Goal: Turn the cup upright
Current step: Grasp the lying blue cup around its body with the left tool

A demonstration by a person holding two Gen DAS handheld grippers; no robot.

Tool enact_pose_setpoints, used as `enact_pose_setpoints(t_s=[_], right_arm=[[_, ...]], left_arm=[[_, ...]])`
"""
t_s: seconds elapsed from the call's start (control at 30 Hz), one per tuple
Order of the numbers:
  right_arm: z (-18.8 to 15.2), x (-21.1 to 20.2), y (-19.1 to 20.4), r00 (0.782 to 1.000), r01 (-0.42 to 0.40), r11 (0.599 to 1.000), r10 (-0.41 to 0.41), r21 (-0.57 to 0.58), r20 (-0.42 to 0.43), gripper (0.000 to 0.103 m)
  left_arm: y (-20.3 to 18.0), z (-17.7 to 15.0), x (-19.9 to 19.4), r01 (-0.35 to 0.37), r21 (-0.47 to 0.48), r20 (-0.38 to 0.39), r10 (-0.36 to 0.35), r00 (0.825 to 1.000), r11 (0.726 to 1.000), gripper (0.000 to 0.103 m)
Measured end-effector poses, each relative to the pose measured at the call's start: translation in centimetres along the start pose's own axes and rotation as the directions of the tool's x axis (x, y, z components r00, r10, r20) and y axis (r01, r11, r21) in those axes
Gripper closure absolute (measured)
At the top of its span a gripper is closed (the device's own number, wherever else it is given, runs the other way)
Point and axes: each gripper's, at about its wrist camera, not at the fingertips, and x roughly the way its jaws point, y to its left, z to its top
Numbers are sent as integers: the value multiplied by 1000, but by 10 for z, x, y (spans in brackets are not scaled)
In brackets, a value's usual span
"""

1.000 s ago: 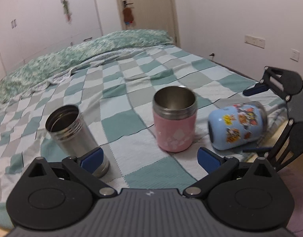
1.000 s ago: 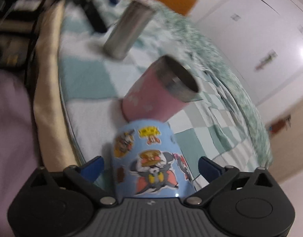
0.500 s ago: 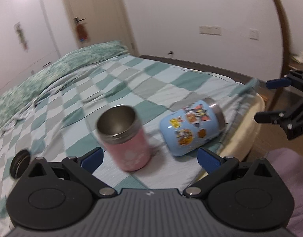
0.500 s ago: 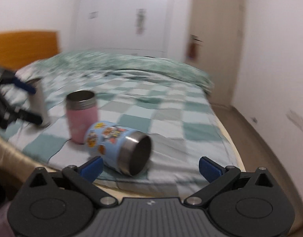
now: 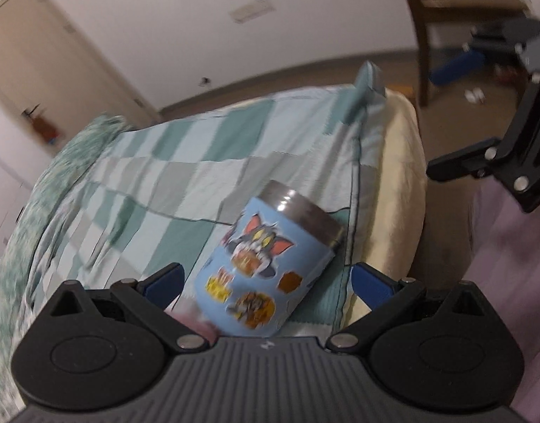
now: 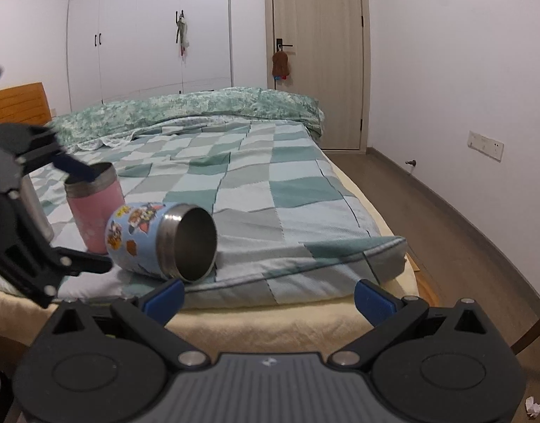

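Item: blue cup (image 6: 160,243), steel-lined, sticker-covered. It is found lying on its side on the bed (image 6: 255,190), near the mattress edge, at lower left of centre in the right wrist view and just beside an upright pink cup (image 6: 93,208).

Orientation: the long axis is roughly level. In the right wrist view the open mouth is turned toward the lower right of the frame, the closed base toward the pink cup.

Handling, judged: rigid, light to moderate in weight, not fragile. The smooth wall may be slippery, and rolling on the soft quilt is likely. A hold across the body at mid-length is advised, jaws on opposite sides.

Left hand-held gripper (image 5: 266,278): jaws spread apart, the cup framed between them, nothing clamped.

Right hand-held gripper (image 6: 270,296): jaws spread apart, empty, set back from the bed.
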Motion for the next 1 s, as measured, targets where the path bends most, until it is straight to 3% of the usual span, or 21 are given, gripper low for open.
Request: enact_pose_setpoints(t_s=[0.3,0.8,0.9,1.0], right_arm=[[-5,23,-15,999,-52,999,52,5,-12,0],[7,61,-22,998,-69,997,68,33,9,0],[9,63,-25,998,-64,997,63,44,22,0],[11,62,-29,997,-65,996,62,64,35,0]], left_arm=[[2,14,47,40,118,-108,-28,994,992,0],[9,16,78,99,130,-195,-72,978,987,3],[9,20,85,83,126,-241,-51,969,989,8],[13,30,87,99,55,-296,-78,952,994,10]])
